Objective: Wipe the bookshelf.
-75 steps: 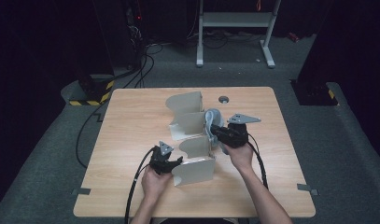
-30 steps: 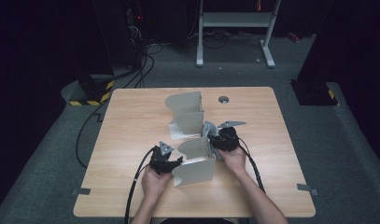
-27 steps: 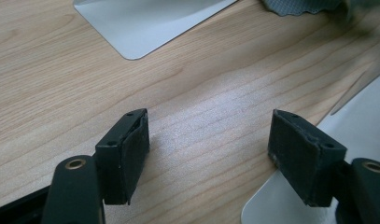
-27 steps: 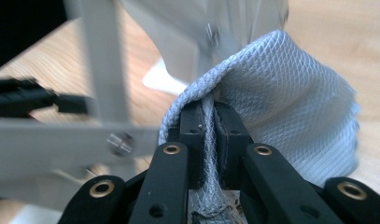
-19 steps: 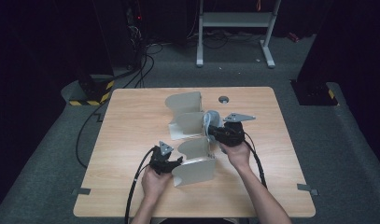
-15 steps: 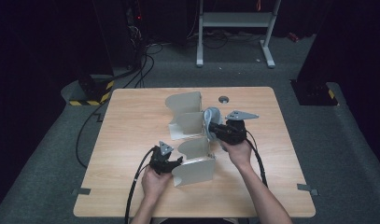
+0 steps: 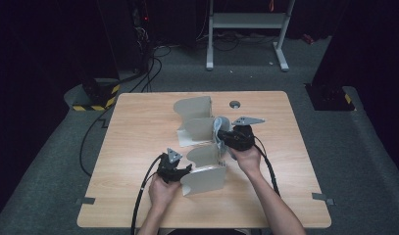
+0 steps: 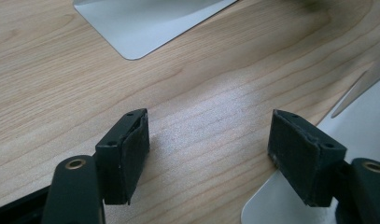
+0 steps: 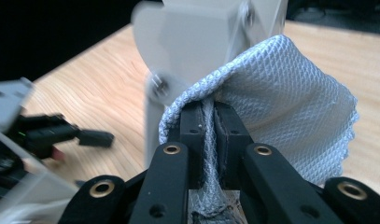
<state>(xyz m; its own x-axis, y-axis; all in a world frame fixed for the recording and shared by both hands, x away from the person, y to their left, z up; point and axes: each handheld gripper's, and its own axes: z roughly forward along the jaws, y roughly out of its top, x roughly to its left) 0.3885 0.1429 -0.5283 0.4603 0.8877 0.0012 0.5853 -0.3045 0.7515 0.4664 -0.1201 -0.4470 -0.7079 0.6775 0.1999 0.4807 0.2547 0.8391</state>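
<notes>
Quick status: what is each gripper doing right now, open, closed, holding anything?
Left gripper: open, holding nothing.
Right gripper: closed on the grey mesh cloth.

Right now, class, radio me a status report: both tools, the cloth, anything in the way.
Right tool shut on grey mesh cloth. Left tool open, nothing between its jaws, low over the table. Grey folding panels stand close beside the cloth.

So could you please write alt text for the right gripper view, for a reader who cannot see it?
The right gripper has its two black jaws shut on a fold of silvery grey mesh cloth, which bulges up and to the right above them. Behind it stands a blurred pale grey panel on the wooden table, with the left gripper at the far left.
</notes>
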